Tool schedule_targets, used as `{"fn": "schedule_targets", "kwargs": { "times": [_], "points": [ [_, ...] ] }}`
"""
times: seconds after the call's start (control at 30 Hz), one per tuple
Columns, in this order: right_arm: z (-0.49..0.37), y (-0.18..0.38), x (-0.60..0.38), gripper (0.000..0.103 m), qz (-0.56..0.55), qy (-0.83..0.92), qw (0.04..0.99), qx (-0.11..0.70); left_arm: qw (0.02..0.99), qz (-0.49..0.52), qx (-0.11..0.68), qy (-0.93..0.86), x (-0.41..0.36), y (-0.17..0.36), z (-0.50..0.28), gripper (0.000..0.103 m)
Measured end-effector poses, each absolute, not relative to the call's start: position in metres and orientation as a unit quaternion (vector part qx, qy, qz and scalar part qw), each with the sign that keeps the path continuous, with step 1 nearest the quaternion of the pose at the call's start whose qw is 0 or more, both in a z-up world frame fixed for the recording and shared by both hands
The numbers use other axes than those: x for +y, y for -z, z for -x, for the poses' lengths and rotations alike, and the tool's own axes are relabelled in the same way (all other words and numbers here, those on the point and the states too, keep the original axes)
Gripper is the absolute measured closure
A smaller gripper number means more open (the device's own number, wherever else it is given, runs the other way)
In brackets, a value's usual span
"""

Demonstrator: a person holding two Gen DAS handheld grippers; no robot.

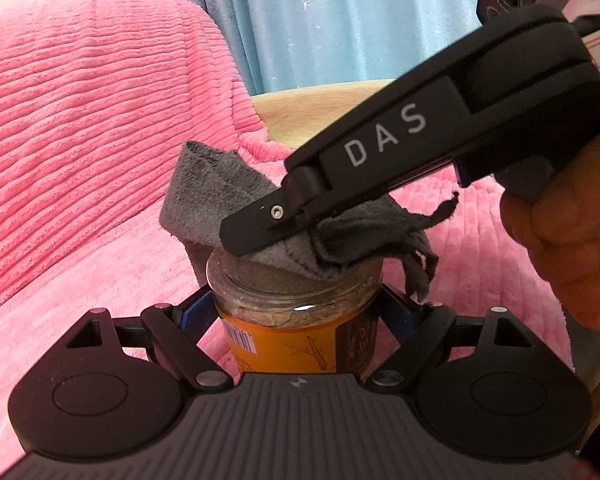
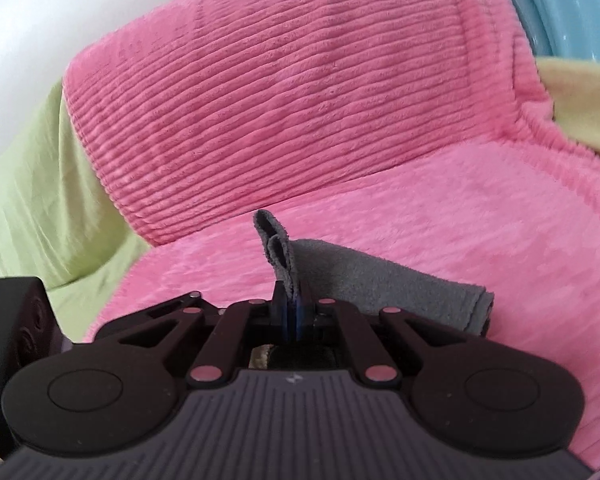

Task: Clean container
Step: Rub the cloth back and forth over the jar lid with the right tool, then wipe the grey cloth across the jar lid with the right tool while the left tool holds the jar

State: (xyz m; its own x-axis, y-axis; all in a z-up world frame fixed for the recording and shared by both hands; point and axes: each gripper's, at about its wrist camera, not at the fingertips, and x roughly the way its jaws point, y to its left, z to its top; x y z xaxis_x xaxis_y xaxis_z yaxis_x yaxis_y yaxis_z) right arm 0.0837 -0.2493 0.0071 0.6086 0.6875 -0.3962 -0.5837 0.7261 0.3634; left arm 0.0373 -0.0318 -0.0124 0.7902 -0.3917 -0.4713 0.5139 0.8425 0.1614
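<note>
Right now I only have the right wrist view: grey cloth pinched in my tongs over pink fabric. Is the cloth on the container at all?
Observer: Yes, the cloth is pushed into the open mouth of a glass jar.
Operator: Is the jar held?
Observer: The left tongs grip it on both sides, just below the neck.
Operator: Any dirt to see?
Observer: Beige residue smears the glass above the orange label.

One jar, one grey cloth, two grippers, one pink cushion.
</note>
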Motion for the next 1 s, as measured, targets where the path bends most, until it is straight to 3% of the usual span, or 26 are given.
{"fn": "schedule_targets", "kwargs": {
  "times": [0.27, 1.0],
  "points": [
    [-0.079, -0.011, -0.263, 0.102, -0.062, -0.340, 0.901, 0.262, 0.935, -0.148, 0.213, 0.243, -0.033, 0.013, -0.036, 0.018],
    [-0.069, -0.002, -0.273, 0.102, -0.171, -0.392, 0.847, 0.317, 0.934, -0.154, 0.212, 0.244, -0.029, 0.010, -0.043, 0.018]
  ]
}}
